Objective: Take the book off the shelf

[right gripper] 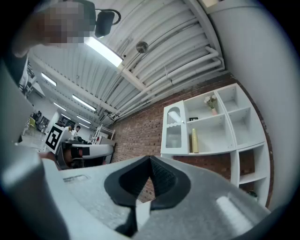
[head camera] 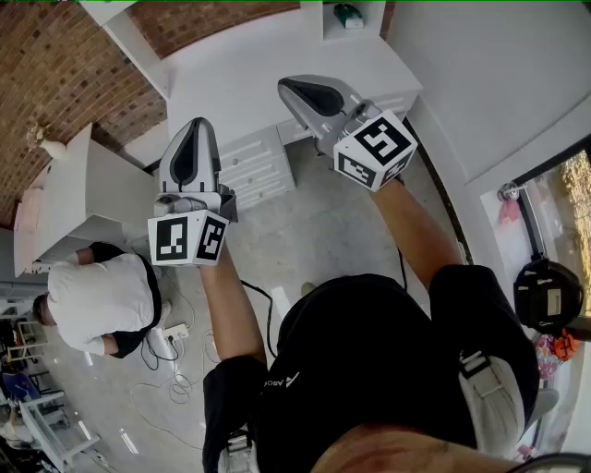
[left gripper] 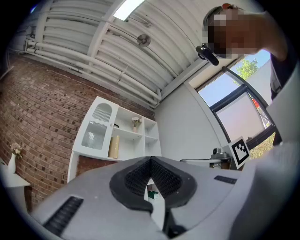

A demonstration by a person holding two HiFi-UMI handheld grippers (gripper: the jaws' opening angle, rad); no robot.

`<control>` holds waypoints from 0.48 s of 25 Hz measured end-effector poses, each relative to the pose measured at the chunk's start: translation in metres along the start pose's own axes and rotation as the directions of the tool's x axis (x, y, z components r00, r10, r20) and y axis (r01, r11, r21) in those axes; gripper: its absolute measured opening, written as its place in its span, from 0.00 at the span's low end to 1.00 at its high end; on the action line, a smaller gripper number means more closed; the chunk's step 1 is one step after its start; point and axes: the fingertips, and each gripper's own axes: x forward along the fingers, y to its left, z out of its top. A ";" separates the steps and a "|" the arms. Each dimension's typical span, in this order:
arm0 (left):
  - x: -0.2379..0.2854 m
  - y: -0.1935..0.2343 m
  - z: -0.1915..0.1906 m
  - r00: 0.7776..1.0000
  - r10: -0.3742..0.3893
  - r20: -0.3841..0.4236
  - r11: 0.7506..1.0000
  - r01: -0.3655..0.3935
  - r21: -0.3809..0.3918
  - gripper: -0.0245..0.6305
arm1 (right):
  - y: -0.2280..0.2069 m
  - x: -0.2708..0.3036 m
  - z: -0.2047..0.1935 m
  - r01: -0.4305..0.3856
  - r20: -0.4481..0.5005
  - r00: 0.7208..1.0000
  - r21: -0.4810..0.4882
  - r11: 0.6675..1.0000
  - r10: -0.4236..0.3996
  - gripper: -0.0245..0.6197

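A white shelf unit (left gripper: 123, 140) hangs on a brick wall ahead. On one of its shelves a tall yellowish book (left gripper: 113, 146) stands upright, also visible as the same book (right gripper: 194, 140) in the right gripper view. Something small and green (head camera: 348, 16) lies in a lower compartment. Both grippers are held up in the air, far from the shelf. My left gripper (left gripper: 151, 160) is shut with nothing in it, and in the head view the left gripper (head camera: 198, 127) sits at the left. My right gripper (right gripper: 150, 161) is also shut and empty, and the head view shows the right gripper (head camera: 290, 87) higher up.
Below the grippers stands a white desk with drawers (head camera: 259, 166). A small vase of flowers (left gripper: 135, 123) sits on an upper shelf beside a glass-fronted door (left gripper: 96, 126). At the left a person in a white shirt (head camera: 102, 300) crouches over cables on the floor (head camera: 175, 369).
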 end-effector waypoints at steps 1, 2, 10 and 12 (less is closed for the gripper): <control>-0.001 0.003 0.001 1.000 -0.003 0.001 1.000 0.003 0.001 0.04 | 0.003 0.004 0.000 -0.006 0.005 1.000 0.009 1.000 0.006 0.04; -0.003 0.007 0.002 1.000 -0.006 0.001 1.000 0.006 0.001 0.04 | 0.006 0.007 0.000 -0.011 0.010 1.000 0.020 1.000 0.011 0.04; -0.014 0.043 0.000 1.000 -0.020 0.002 1.000 0.020 -0.023 0.04 | 0.015 0.031 0.000 0.031 0.028 0.999 0.060 0.998 -0.033 0.04; -0.015 0.053 0.001 1.000 -0.024 0.006 0.999 0.024 -0.026 0.04 | 0.017 0.040 0.002 0.033 0.023 0.999 0.052 0.998 -0.034 0.04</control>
